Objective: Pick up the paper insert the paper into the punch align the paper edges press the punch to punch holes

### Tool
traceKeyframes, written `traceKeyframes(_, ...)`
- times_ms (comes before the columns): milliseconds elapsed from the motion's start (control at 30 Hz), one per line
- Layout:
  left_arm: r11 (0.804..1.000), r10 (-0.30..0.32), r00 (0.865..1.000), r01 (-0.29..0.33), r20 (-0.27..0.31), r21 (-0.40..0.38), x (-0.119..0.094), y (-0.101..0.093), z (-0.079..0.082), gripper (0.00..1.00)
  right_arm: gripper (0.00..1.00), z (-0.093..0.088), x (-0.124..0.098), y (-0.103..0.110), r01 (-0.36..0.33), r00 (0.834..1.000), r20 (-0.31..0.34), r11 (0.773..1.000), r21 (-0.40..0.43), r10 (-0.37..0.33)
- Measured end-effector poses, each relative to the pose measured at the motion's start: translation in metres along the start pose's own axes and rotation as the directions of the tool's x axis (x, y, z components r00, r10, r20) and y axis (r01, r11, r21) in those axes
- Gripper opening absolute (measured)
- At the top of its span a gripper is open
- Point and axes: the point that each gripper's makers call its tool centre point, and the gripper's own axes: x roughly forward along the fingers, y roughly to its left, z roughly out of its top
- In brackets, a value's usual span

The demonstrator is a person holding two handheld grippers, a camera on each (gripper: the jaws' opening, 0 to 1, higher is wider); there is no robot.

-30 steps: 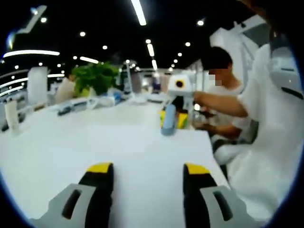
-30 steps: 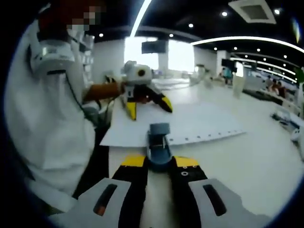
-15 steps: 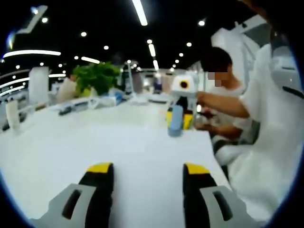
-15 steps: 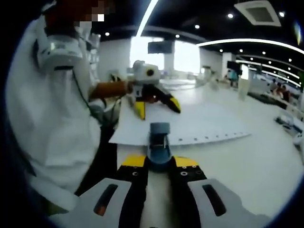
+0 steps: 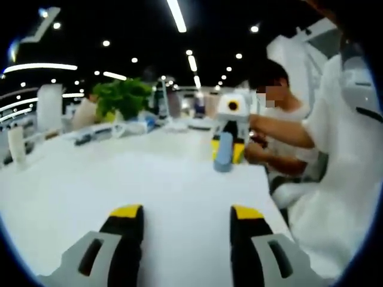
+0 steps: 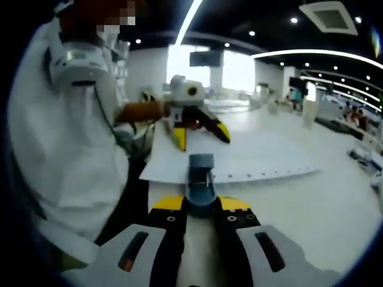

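Observation:
A white sheet of paper (image 6: pixel 245 156) lies on the white table (image 6: pixel 323 209), with a row of punched holes along its near edge. A small blue hole punch (image 6: pixel 200 178) stands at that edge, and my right gripper (image 6: pixel 201 203) is shut on it. The same punch (image 5: pixel 223 153) appears far off in the left gripper view, under the right gripper (image 5: pixel 230 122). My left gripper (image 5: pixel 186 212) is open over the paper (image 5: pixel 179 185) with nothing between its yellow tips. In the right gripper view the left gripper (image 6: pixel 197 128) sits at the paper's far end.
A green plant (image 5: pixel 122 97) and small clutter stand along the table's far side, and a white bottle (image 5: pixel 16 146) stands at the left. A seated person (image 5: pixel 281 119) is beyond the punch. White clothing (image 5: pixel 335 179) runs along the table edge.
In the left gripper view the right gripper and the punch have shifted to the right against an unmoved background. The left gripper stays open in place.

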Motion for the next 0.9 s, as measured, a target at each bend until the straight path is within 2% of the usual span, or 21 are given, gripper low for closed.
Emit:
traceKeyframes(233, 1.000, 0.001, 1.000, -0.001, 0.000, 0.001, -0.0003, 0.0002, 0.0003, 0.59, 0.22, 0.0036, -0.0009, 0.0062, -0.015, 1.000, 0.003, 1.000, -0.017, 0.015)
traceKeyframes(900, 1.000, 0.026, 1.000, -0.026, 0.000, -0.007, -0.0015, 0.0049, -0.0003, 0.59, 0.22, 0.0004, 0.0018, -0.0016, -0.016, 1.000, -0.008, 1.000, -0.017, 0.016)
